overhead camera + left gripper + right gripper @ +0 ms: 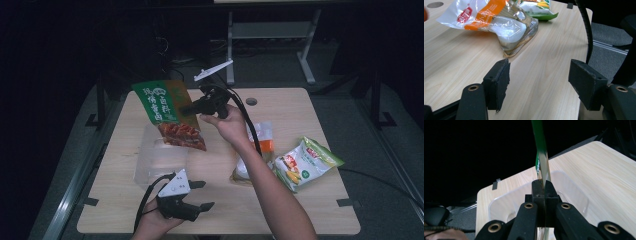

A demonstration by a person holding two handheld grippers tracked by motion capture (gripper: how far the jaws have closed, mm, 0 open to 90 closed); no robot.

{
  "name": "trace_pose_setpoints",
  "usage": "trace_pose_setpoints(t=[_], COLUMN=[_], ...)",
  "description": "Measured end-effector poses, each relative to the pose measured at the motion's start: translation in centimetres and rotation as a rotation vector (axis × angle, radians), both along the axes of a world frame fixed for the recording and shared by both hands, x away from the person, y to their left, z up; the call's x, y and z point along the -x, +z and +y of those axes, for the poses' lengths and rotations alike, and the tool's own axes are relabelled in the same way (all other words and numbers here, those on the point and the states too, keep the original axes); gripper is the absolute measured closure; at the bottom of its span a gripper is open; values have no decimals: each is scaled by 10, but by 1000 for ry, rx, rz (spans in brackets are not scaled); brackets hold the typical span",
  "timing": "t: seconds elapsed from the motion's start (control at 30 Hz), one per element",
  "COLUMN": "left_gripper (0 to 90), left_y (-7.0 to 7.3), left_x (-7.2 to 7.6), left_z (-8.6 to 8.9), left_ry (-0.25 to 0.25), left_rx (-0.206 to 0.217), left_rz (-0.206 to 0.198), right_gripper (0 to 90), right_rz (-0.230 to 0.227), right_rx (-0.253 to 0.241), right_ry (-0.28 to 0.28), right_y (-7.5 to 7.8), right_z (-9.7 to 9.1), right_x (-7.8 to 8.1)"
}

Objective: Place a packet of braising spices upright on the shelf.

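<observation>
Green snack packet [167, 112] hangs clamped in the right gripper [192, 107] above the clear tray [150, 162]; the left gripper [202, 195] gapes empty near the table's front edge.

3 snack packets: green one [167, 114] in the air, orange-white [257, 150] and green-yellow [305, 162] near desk [220, 210] right edge. 1 clear tub [157, 162]. 2 grippers [187, 114] [205, 195].

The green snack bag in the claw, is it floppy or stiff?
Probably floppy: the green snack bag is thin film, seen edge-on in the right claw as a narrow strip. It likely weighs little, since a pinch at one edge holds it above the clear plastic tub. The glossy film may be slippery.
</observation>
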State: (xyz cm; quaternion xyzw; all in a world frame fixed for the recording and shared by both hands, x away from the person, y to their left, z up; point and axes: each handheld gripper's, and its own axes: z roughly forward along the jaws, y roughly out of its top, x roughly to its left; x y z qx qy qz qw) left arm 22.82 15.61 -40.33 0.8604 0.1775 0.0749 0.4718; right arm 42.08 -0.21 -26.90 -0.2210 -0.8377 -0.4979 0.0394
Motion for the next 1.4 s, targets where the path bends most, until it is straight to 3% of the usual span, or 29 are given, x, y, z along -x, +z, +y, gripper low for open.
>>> trace_pose_setpoints(t=[0.6,0.77,1.03,1.1,1.4], left_gripper=[324,324,323,323,323], left_y=[-1,-2,-4,-3,-4], left_x=[0,0,2,3,2], left_z=[-3,-5,-9,-9,-11], left_ry=[-4,-12,-30,-30,-39], left_rx=[10,1,-16,-15,-10], left_rz=[14,13,0,-1,2], right_gripper=[900,900,900,900,900], right_rz=[17,30,39,49,22], right_rx=[-38,-45,-38,-68,-62], right_ry=[-23,-20,-44,-60,-95], right_y=[-15,-28,-48,-56,-57], right_z=[43,51,59,58,51], right_x=[-27,-36,-42,-44,-49])
